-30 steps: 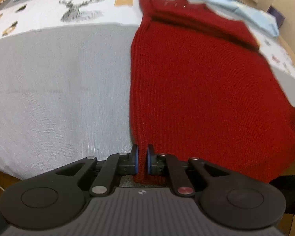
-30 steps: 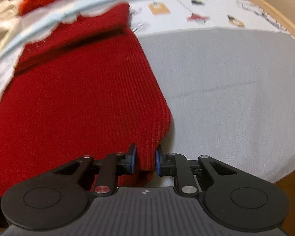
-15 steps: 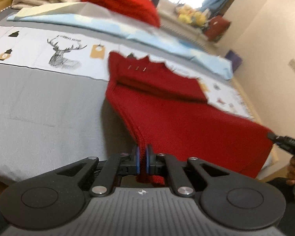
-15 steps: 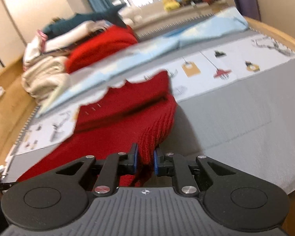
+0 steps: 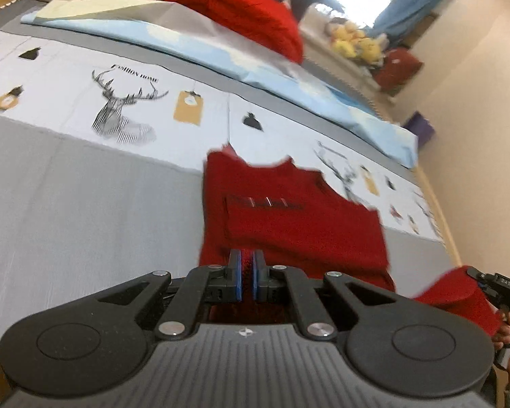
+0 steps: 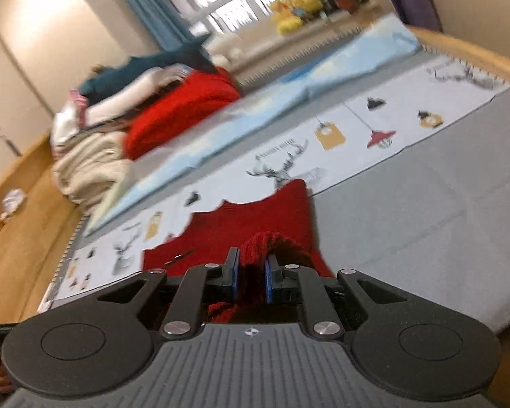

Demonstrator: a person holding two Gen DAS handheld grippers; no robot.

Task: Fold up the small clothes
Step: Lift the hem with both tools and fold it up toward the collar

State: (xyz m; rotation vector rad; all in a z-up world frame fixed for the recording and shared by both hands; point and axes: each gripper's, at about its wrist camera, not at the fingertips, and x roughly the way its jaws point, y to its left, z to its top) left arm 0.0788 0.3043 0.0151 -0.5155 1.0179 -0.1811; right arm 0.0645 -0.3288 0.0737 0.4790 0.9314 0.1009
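Both my grippers, left gripper (image 5: pixel 245 273) and right gripper (image 6: pixel 251 272), clamp the red sweater's (image 5: pixel 289 217) hem above the bed (image 5: pixel 68 197); uneven carrying could skew the fold or slip a corner.

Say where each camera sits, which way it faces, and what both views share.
Left wrist: on the left gripper, looking along its shut fingers over the red knit garment up the bed; the right gripper and the hand holding it show at lower right.
Right wrist: on the right gripper, shut on a bunched garment corner, facing up the bed toward the window; fingers at lower left.
Shared: garment, deer-print sheet, pale blue folded sheet, red pile.
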